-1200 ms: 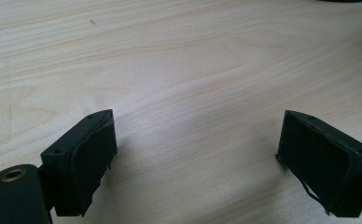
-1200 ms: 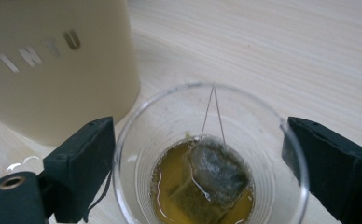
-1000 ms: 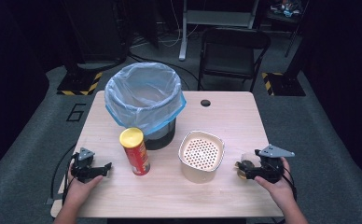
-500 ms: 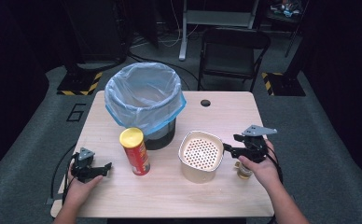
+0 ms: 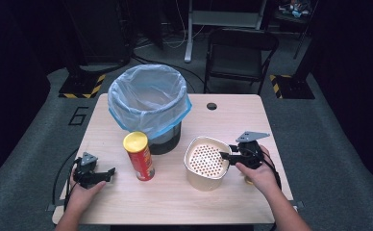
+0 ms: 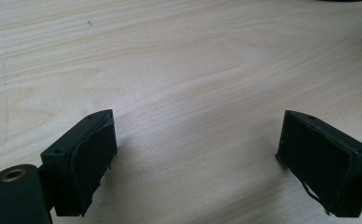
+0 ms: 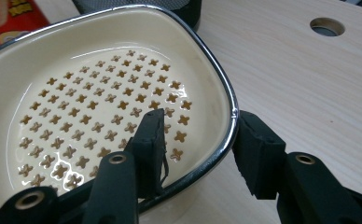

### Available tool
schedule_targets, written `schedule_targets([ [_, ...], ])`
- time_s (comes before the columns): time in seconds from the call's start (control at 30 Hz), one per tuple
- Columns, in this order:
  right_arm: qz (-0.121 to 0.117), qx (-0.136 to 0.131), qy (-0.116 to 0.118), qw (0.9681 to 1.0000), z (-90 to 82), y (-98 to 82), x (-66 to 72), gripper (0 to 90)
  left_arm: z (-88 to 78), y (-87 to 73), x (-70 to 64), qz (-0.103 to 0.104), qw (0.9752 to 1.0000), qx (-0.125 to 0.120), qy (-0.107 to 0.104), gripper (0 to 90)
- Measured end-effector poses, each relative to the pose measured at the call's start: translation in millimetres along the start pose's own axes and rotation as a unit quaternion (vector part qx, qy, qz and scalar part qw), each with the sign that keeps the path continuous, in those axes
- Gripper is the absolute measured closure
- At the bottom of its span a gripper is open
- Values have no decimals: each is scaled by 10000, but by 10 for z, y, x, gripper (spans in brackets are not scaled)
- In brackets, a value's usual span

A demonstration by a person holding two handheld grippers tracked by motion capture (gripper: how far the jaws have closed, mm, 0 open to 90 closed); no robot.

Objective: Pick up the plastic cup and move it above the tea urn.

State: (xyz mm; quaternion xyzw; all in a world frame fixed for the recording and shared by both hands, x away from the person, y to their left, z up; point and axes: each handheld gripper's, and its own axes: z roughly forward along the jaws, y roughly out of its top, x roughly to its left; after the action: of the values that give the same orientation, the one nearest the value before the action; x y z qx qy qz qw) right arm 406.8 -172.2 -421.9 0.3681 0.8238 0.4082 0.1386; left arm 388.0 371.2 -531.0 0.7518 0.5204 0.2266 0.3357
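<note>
A cream basket [image 5: 205,163] with a metal rim and a perforated floor [image 7: 100,102] stands on the table's front right. My right gripper [image 5: 225,155] is at its right rim, open. In the right gripper view, one jaw of the right gripper [image 7: 200,128] is inside the basket and the other outside, with the rim between them and a gap on both sides. At the front left, my left gripper [image 5: 108,172] rests low on the wood. It [image 6: 195,144] is open wide with nothing between its jaws.
A red crisp can [image 5: 139,156] with a yellow lid stands left of the basket. Behind it is a black bin with a blue liner [image 5: 148,103]. A cable hole [image 5: 211,106] is in the far tabletop. A black chair [image 5: 240,53] stands beyond the table.
My right gripper has moved left from near the table's right edge to the basket, and its jaws now straddle the rim. The left gripper has stayed put.
</note>
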Motion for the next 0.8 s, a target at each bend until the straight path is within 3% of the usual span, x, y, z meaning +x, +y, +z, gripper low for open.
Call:
schedule_targets([
  [0.23,21,-81,133,9999,-215,-184,150,474,0,0,0,2,10000,0,0,115],
  [0.33,56,-409,100,9991,-376,-221,178,382,0,0,-1,-3,10000,-2,-1,116],
  [0.4,51,-715,-113,9974,-522,-241,155,319,0,0,-1,2,10000,3,2,116],
  [0.5,47,-958,-679,9931,-673,-321,57,226,0,0,-1,0,10000,0,1,115],
  [0.57,159,-894,-862,9921,-696,-409,-46,151,0,0,-1,4,10000,3,1,115],
  [0.63,219,-830,-953,9917,-687,-457,-89,138,0,0,-1,1,10000,1,1,116],
  [0.67,227,-695,-1138,9908,-655,-560,-162,123,0,0,-1,1,10000,2,2,116],
  [0.8,430,-421,-1224,9907,-550,-713,-254,83,0,0,-1,2,10000,2,1,116],
])
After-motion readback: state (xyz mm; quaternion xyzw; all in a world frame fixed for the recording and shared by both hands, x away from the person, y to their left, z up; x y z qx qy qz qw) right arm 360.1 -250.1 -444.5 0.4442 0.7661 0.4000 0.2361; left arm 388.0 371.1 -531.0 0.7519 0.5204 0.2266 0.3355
